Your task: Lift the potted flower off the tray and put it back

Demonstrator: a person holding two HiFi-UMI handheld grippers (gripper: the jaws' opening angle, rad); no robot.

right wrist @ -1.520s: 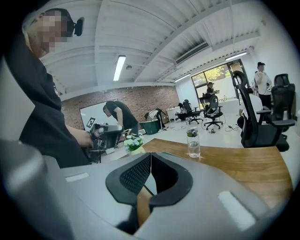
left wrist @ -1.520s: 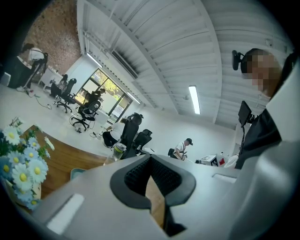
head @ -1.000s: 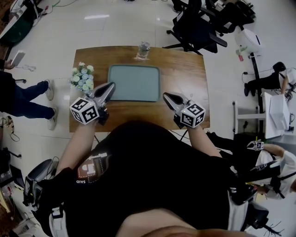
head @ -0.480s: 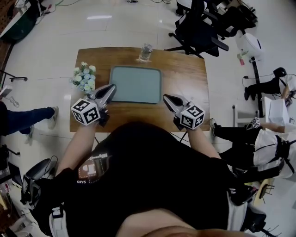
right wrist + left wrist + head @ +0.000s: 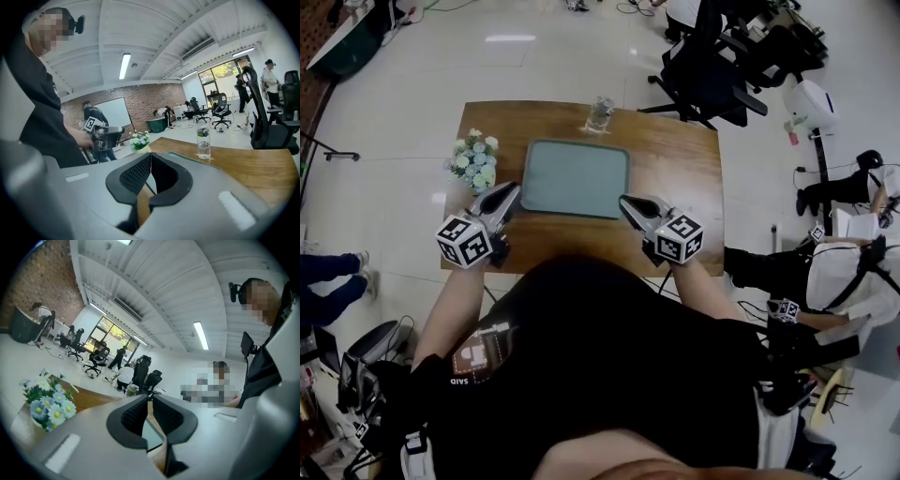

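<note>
The potted flower (image 5: pixel 472 164) is seen beside the tray (image 5: pixel 577 178), not on it; its return is judged outstanding. The left gripper (image 5: pixel 508 192) is being opened on nothing; the right gripper (image 5: pixel 625 202) is closed, empty.

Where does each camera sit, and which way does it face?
Head view: on the person's head, looking down at the table, tray and flower; shows torso, arms, left claw and right claw.
Left gripper view: rides the left claw, looking past the flower; own jaws opening, empty; torso at right.
Right gripper view: rides the right claw, looking across the tray to a bottle, the flower, the left claw; jaws shut, empty.
Shared: all show the flower.
</note>
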